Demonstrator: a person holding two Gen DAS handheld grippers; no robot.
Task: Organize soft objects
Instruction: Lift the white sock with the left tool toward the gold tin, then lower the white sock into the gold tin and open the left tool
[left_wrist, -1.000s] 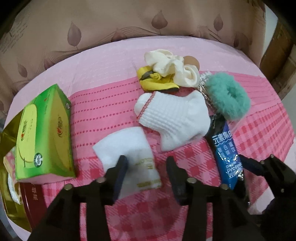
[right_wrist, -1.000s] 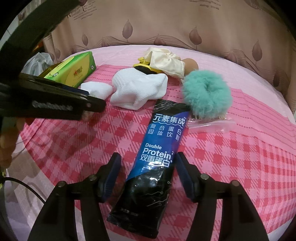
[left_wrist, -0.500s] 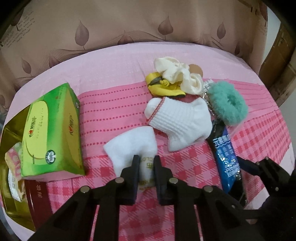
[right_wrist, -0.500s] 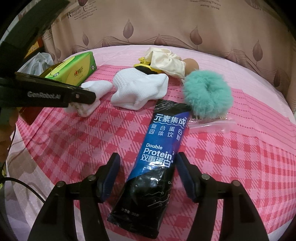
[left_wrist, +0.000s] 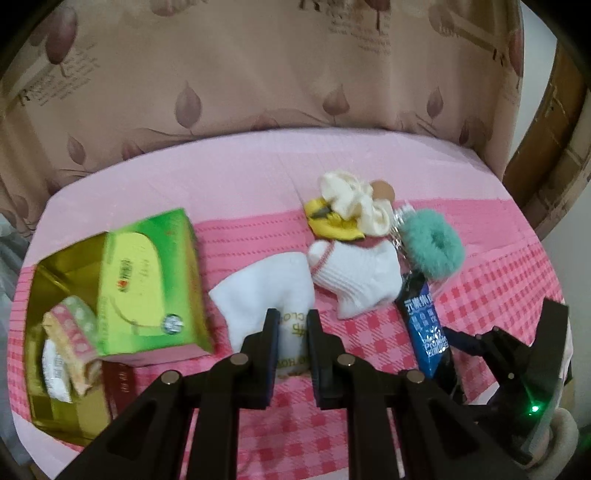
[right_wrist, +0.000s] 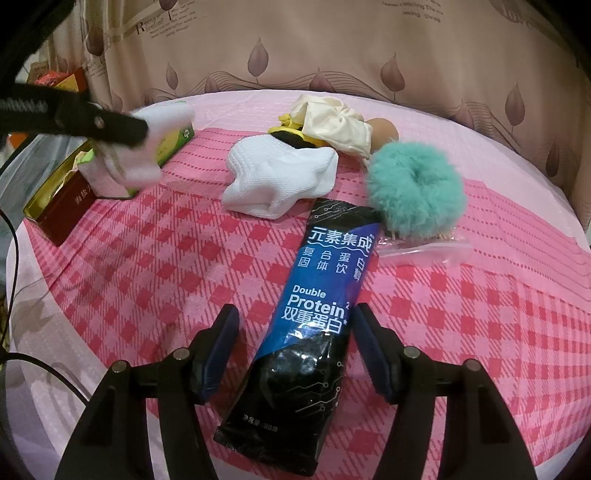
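At nine o'clock in the left wrist view an open gold tin (left_wrist: 55, 406) holds small packets, with a green tissue box (left_wrist: 147, 280) resting across its far rim, likely parked there to leave the tin's mouth free as a collecting spot. Just right of it, the left tool (left_wrist: 291, 334) is clamped on a folded white sock (left_wrist: 266, 291), pinched near its printed cuff so the loose toe trails free and lifted off the pink checked cloth (left_wrist: 369, 339), judging by the right wrist view. At one o'clock a ribbed white sock (left_wrist: 362, 280), a yellow item (left_wrist: 332, 225), a cream cloth (left_wrist: 354, 199) and a teal fluffy scrunchie (left_wrist: 432, 243) lie bunched together, touching. In the right wrist view the right tool (right_wrist: 293, 341) stands apart, its fingers straddling a dark protein sachet (right_wrist: 317, 306) without gripping it, seemingly poised to take it.
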